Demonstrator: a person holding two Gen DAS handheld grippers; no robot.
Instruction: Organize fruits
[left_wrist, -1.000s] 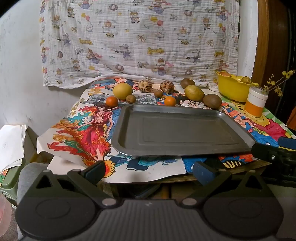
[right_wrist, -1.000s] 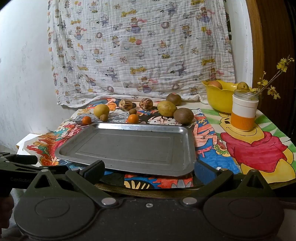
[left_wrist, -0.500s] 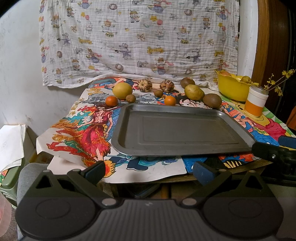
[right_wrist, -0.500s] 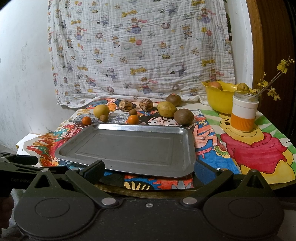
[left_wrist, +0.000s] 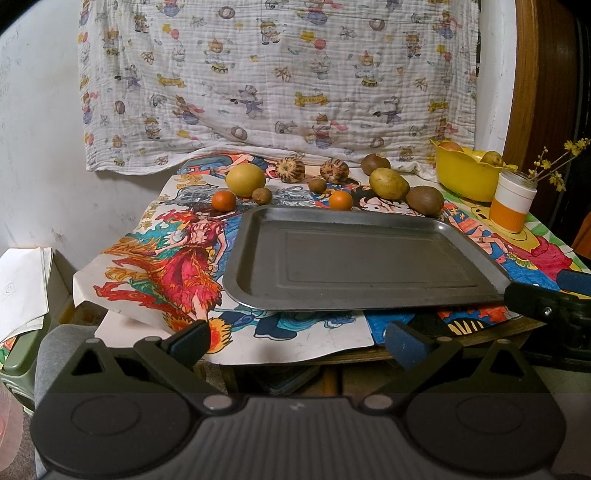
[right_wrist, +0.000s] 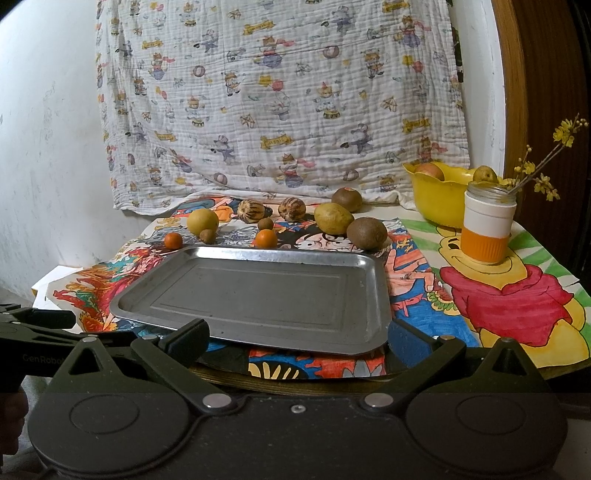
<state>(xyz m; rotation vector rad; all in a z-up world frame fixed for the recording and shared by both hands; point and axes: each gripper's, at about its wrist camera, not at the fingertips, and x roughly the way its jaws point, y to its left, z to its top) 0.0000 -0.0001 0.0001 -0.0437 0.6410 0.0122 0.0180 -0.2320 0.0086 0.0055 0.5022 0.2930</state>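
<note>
Both the left tool (left_wrist: 295, 341) and the right tool (right_wrist: 297, 338) are spread wide and hold nothing, hanging short of the table (right_wrist: 280, 384) edge. The tray (right_wrist: 258, 295) at 12 o'clock is bare; the fruits (right_wrist: 334, 218) sit in a row beyond it. Reaching over, a tool could knock the tray's raised rim, or nudge a round fruit rolling.

Both wrist views face the table (left_wrist: 332, 360) from its near edge, sharing the tray (left_wrist: 354, 266).
</note>
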